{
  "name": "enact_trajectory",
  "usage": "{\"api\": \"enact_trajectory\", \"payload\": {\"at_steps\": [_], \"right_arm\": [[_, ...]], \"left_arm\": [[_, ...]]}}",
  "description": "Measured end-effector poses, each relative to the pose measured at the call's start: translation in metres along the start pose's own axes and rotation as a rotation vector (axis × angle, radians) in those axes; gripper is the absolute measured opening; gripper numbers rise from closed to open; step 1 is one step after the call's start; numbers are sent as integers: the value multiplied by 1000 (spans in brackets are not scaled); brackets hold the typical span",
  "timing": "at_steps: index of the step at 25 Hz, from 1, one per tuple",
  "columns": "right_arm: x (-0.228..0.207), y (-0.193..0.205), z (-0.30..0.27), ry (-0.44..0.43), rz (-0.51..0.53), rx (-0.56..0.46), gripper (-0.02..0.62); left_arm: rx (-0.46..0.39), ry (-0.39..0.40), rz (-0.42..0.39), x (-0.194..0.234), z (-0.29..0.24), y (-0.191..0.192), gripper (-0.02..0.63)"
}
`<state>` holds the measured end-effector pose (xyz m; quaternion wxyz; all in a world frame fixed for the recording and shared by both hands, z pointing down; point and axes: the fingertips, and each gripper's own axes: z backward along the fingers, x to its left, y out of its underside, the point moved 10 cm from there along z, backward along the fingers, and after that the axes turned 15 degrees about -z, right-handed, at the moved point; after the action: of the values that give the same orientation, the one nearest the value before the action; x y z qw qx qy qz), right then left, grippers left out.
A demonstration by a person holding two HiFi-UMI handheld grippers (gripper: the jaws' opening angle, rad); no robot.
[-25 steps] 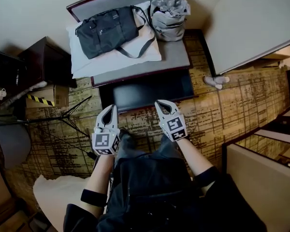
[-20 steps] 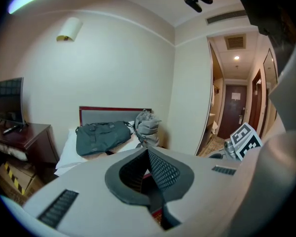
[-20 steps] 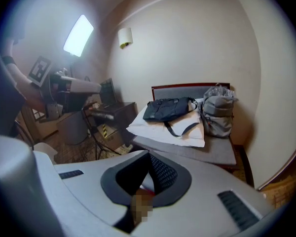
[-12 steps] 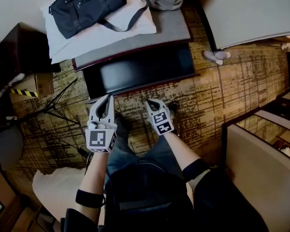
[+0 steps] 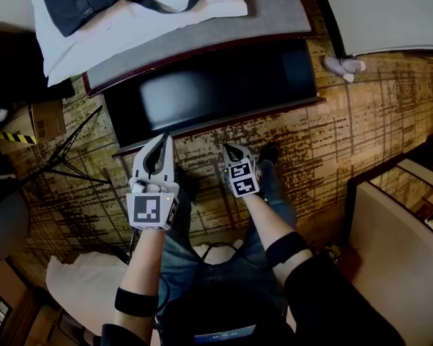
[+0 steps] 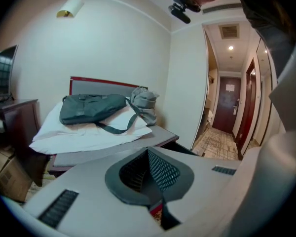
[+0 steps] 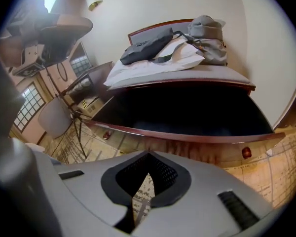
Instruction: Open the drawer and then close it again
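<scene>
Both left gripper [image 5: 163, 138] and right gripper [image 5: 227, 148] hover near the open drawer [image 5: 209, 86].

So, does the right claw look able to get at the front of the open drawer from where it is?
Probably yes. The right claw, shut and empty, hangs just short of the drawer front, with only patterned floor between them. Nothing appears to block a push to close it.
</scene>
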<state>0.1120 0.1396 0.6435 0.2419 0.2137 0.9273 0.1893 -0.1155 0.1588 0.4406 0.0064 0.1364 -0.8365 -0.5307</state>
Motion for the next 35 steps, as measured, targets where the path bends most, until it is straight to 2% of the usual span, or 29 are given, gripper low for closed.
{"api": "enact_trajectory", "payload": {"at_steps": [4, 10, 14, 20, 27, 32, 35], "right_arm": [[-19, 19, -40, 8, -29, -54, 0], [-45, 31, -83, 3, -80, -140, 0], [-53, 29, -97, 25, -98, -176, 0], [-56, 23, -105, 36, -99, -233, 0], [-57, 22, -112, 67, -170, -272, 0], [-55, -6, -123, 51, -160, -287, 0], [-56, -26, -133, 57, -159, -295, 0]], "left_arm": [[5, -3, -16, -7, -19, 45, 2], [23, 4, 40, -24, -45, 78, 2], [46, 12, 0, -28, -53, 99, 2], [52, 20, 17, -30, -60, 101, 2], [67, 10, 27, -23, -54, 108, 2], [70, -1, 74, -20, -53, 112, 2], [76, -15, 64, -17, -50, 120, 2]]}}
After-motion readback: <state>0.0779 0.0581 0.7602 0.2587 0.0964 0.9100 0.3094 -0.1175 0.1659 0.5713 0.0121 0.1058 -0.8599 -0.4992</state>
